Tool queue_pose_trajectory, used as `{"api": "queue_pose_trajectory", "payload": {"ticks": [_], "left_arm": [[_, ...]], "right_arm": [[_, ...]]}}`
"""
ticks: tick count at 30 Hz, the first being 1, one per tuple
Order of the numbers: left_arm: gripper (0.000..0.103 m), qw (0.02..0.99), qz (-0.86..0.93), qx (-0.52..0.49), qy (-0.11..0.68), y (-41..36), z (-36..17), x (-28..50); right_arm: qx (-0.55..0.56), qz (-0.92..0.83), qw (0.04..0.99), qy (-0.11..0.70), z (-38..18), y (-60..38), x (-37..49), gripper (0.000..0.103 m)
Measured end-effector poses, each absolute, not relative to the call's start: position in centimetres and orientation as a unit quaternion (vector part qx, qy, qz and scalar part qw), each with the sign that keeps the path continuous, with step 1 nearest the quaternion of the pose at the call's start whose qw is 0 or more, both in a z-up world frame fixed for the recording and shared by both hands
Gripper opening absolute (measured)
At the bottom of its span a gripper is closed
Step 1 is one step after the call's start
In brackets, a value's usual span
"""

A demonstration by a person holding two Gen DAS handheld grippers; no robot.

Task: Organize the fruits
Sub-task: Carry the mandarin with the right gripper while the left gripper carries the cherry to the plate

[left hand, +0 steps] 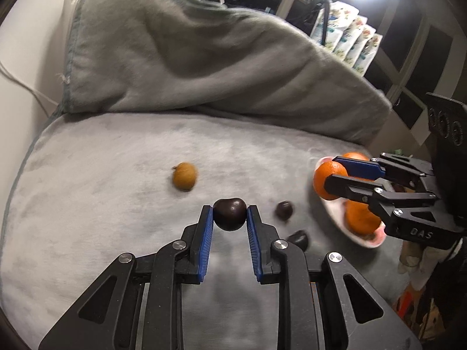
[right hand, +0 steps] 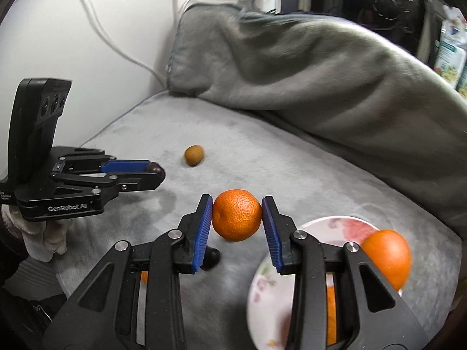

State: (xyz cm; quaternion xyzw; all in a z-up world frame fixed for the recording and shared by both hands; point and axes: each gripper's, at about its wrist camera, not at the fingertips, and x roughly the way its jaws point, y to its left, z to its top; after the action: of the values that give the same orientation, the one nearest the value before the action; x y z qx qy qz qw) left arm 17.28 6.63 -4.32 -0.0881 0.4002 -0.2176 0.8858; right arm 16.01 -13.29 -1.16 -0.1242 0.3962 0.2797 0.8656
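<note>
My left gripper [left hand: 229, 212] is shut on a dark, glossy, round fruit [left hand: 229, 214], held a little above the grey blanket. In the right wrist view that gripper [right hand: 157, 172] comes in from the left with the dark fruit [right hand: 154, 168] at its tips. My right gripper [right hand: 237, 217] is shut on an orange [right hand: 236, 218], raised beside a flowered plate [right hand: 335, 226]. In the left wrist view, the right gripper [left hand: 332, 172] holds the orange [left hand: 328, 178] over the plate [left hand: 369, 242]. One orange [right hand: 386, 258] lies on the plate.
A small brown fruit [left hand: 184, 179] lies alone on the blanket. Two more dark fruits [left hand: 284, 210] [left hand: 299, 239] lie between my left gripper and the plate. A heaped grey blanket [left hand: 204, 58] walls off the back. A white wall with cables [right hand: 102, 29] is on the left.
</note>
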Motion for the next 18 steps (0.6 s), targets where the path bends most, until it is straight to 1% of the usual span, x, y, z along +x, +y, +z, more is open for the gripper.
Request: {"api": "queue_pose_trajectory", "payload": {"ticks": [8, 18], "left_arm": [[0.022, 0.885, -0.251, -0.086, 0.384, 3.3, -2.5, 17.1], [0.022, 0.873, -0.288, -0.081, 0.386, -1.4, -2.3, 18.0]], "right_arm": [[-0.096, 0.251, 0.884, 0.382, 0.8, -17.6, 15.0, 0.037], [-0.074, 0.228, 0.894, 0.378, 1.5, -22.0, 11.8, 0.037]]}}
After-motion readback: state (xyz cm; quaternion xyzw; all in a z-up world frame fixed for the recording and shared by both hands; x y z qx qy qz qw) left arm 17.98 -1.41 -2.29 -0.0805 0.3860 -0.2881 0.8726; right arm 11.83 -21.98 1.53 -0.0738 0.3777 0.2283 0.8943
